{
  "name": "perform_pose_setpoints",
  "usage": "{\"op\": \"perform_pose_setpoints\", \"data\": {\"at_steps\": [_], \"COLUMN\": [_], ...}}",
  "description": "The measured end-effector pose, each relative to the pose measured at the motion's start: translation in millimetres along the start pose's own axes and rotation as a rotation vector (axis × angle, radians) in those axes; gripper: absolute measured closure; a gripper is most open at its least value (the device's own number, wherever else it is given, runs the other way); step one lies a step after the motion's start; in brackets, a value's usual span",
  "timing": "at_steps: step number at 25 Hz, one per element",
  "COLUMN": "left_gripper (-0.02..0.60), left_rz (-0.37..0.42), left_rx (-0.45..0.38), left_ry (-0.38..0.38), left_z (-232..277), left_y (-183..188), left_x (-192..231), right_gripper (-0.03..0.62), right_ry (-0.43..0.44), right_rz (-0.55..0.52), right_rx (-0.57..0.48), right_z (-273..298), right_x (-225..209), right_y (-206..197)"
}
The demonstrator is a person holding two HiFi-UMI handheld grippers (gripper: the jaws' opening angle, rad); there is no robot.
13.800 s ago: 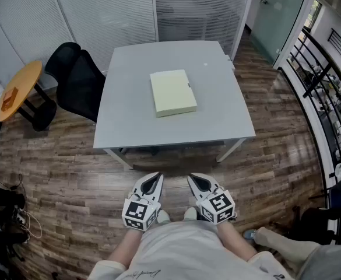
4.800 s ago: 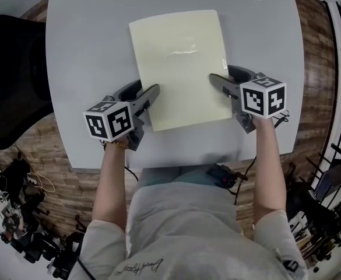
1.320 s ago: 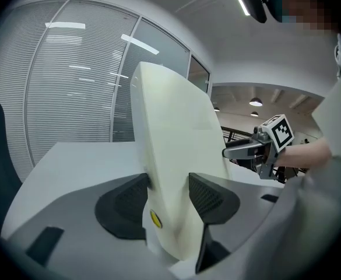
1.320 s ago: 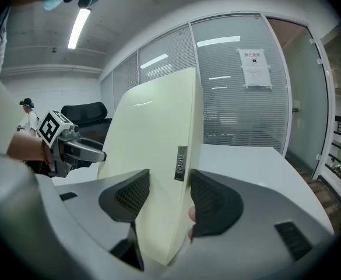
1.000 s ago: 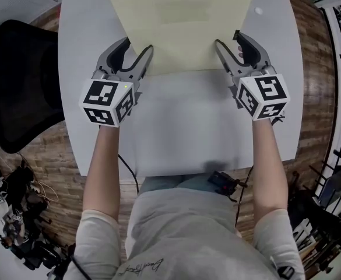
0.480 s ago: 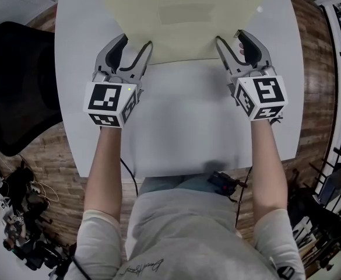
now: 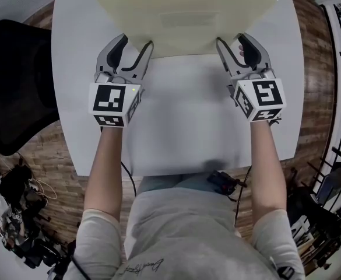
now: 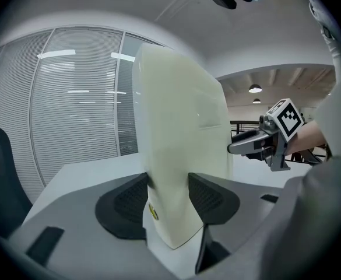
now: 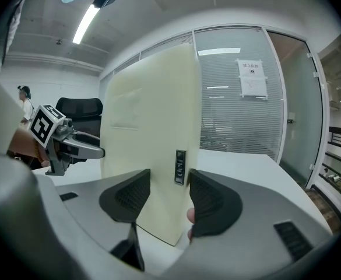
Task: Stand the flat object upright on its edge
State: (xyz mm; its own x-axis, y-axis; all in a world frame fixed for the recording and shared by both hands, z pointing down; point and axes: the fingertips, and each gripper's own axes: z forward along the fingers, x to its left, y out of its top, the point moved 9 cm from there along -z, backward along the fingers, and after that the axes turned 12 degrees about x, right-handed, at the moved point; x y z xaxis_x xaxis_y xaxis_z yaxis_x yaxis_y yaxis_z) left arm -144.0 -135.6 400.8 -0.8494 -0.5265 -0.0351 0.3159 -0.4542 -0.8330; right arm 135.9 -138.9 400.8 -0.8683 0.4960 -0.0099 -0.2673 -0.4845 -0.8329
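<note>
flat pad (image 7: pixel 187 16) | pale yellow, thick | near upright | lower edge on table (image 7: pixel 182 127)

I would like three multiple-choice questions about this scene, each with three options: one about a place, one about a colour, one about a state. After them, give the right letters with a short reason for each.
1. In the head view, on which side of the table does the chair stand?
A. The right
B. The left
C. The far side

2. What colour is the board?
A. Pale yellow
B. Red
C. Dark blue

3. How is the board now?
A. Lying flat on the table
B. Hanging from one gripper alone
C. Raised on its lower edge, with the left gripper and the right gripper each closed on one side of it

Answers:
1 B: the black chair shows past the table's left rim.
2 A: the board looks pale yellow in every view.
3 C: each gripper view shows both pads pressed on the board, which stands steeply on the table.
</note>
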Motion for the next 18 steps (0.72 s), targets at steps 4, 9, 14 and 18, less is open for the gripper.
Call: {"op": "perform_pose_setpoints", "data": {"at_steps": [4, 9, 14, 18], "left_gripper": [0.350, 0.351, 0.353, 0.354], "left_rz": [-0.009, -0.002, -0.007, -0.014], "left_rx": [0.009, 0.016, 0.029, 0.037], "left_ry": [-0.001, -0.004, -0.002, 0.000], "left_z": [-2, -7, -11, -13], "left_y": [-1, -6, -11, -15], "left_x": [-1, -4, -5, -6], "right_gripper": [0.367, 0.370, 0.374, 0.375], "right_ry": [0.018, 0.023, 0.033, 0.041], "right_rz": [0.003, 0.007, 0.000, -0.002], "right_rx": [0.016, 0.026, 0.039, 0.049], "right_z": [-1, -6, -8, -9], "right_x": [0, 4, 8, 10], "right_y": [0, -5, -8, -10]}}
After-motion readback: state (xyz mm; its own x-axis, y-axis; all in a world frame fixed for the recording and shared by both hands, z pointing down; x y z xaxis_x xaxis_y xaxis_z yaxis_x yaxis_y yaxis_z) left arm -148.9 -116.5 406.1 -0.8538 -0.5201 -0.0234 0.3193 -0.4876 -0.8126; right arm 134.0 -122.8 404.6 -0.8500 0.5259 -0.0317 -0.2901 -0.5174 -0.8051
